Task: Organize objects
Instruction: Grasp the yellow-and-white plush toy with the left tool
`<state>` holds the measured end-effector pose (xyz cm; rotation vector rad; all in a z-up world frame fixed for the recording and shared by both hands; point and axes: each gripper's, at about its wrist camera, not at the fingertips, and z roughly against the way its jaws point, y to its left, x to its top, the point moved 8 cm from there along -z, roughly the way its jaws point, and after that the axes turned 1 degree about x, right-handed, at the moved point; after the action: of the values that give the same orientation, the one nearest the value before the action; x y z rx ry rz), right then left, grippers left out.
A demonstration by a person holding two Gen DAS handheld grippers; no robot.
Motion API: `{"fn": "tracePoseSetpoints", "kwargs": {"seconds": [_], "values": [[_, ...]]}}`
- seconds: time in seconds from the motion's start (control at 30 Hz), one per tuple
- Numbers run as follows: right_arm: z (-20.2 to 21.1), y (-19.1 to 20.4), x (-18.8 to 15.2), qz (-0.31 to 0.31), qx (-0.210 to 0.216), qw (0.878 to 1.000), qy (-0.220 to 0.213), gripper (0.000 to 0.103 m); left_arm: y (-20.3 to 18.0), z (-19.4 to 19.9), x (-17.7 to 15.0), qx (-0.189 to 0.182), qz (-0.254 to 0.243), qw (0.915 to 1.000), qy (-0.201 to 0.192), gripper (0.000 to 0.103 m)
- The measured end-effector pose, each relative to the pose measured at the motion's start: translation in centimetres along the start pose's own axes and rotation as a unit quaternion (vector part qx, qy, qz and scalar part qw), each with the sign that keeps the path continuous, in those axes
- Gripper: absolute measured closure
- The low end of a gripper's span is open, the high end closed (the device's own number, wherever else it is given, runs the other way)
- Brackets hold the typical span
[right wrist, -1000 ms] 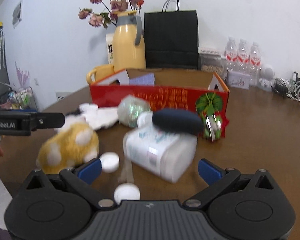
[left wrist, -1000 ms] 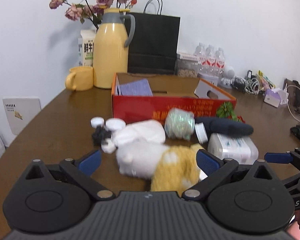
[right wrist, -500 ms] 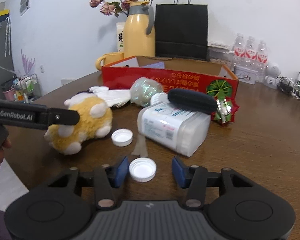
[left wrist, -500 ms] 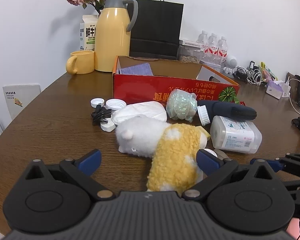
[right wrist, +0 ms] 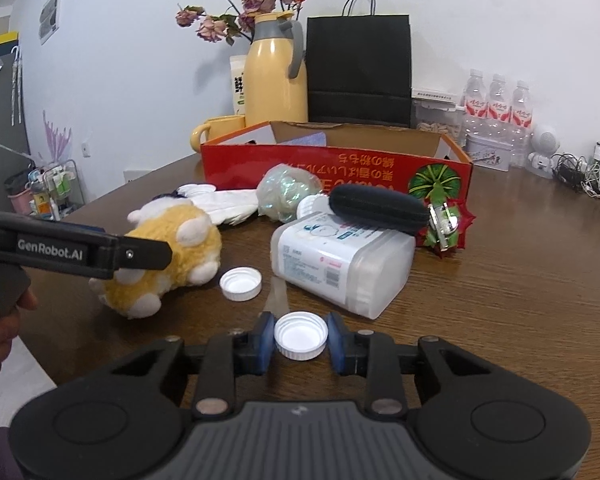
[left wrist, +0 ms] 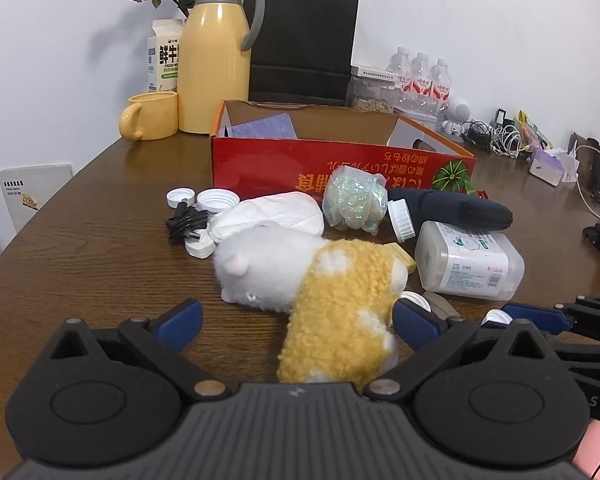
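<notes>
Left wrist view: dark brown wood-grain bench (left wrist: pixel 80 248) fills the lower and middle frame; plain white wall behind; left gripper (left wrist: pixel 296 320) at the bottom with its blue-padded fingers (left wrist: pixel 180 318) wide apart, holding nothing; the yellow-and-white plush toy (left wrist: pixel 320 292) lies on its side between them, its yellow end nearest the camera; above it, at centre, an open red cardboard box (left wrist: pixel 340 168) with a purple item inside; in front of the box a white cloth (left wrist: pixel 272 216), an iridescent wrapped ball (left wrist: pixel 354 202), a dark oblong case (left wrist: pixel 460 208) and a clear plastic tub (left wrist: pixel 468 260) lying on its side; loose white caps (left wrist: pixel 218 200) and a black cable bundle (left wrist: pixel 184 224) at centre left; upper left, a yellow thermos jug (left wrist: pixel 214 56), yellow mug (left wrist: pixel 150 120), milk carton (left wrist: pixel 164 56) and dried flowers; black paper bag (left wrist: pixel 304 40) at upper centre; water bottles (left wrist: pixel 420 76) and tangled cords to the upper right; right gripper's fingers enter at the lower right edge.

Right wrist view: same bench and wall; shelving and a small rack at the far left; right gripper (right wrist: pixel 300 340) at lower centre, fingers clamped on a white bottle cap (right wrist: pixel 300 335), open side up, sitting on the bench; a second cap (right wrist: pixel 241 283) lies just beyond, beside the plush toy; the left gripper crosses the plush from the left edge, partly hiding it; tub, dark case, ball and red box stand behind.
</notes>
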<state>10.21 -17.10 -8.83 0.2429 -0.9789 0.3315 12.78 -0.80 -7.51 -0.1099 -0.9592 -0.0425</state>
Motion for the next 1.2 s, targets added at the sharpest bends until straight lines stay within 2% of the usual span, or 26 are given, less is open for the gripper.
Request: {"fn": "tracePoseSetpoints", "kwargs": {"seconds": [0.37, 0.57, 0.63, 0.67, 0.9, 1.2], "values": [[0.4, -0.7, 0.5, -0.003, -0.008, 1.000, -0.013, 0.076, -1.0, -1.7, -0.5, -0.014, 0.003, 0.9998, 0.015, 0.002], [0.5, -0.9, 0.6, -0.005, -0.009, 1.000, -0.017, 0.076, -1.6, -1.6, -0.7, -0.033, 0.001, 0.9993, 0.017, 0.029], [0.5, -0.9, 0.6, -0.005, -0.009, 1.000, -0.017, 0.076, -1.9, -1.5, -0.9, -0.042, -0.005, 0.9990, 0.017, 0.048], [0.5, -0.9, 0.6, -0.005, -0.008, 1.000, -0.017, 0.076, -2.0, -1.4, -0.9, -0.039, -0.009, 0.9991, 0.016, 0.050], [0.7, -0.9, 0.7, -0.004, -0.007, 1.000, -0.024, 0.076, -2.2, -0.2, -1.0, -0.045, -0.020, 0.9987, -0.008, 0.051], [1.1, -0.4, 2.0, 0.004, 0.001, 0.999, -0.044, 0.076, -2.6, 1.3, 1.2, -0.045, -0.030, 0.9972, -0.051, 0.051]]}}
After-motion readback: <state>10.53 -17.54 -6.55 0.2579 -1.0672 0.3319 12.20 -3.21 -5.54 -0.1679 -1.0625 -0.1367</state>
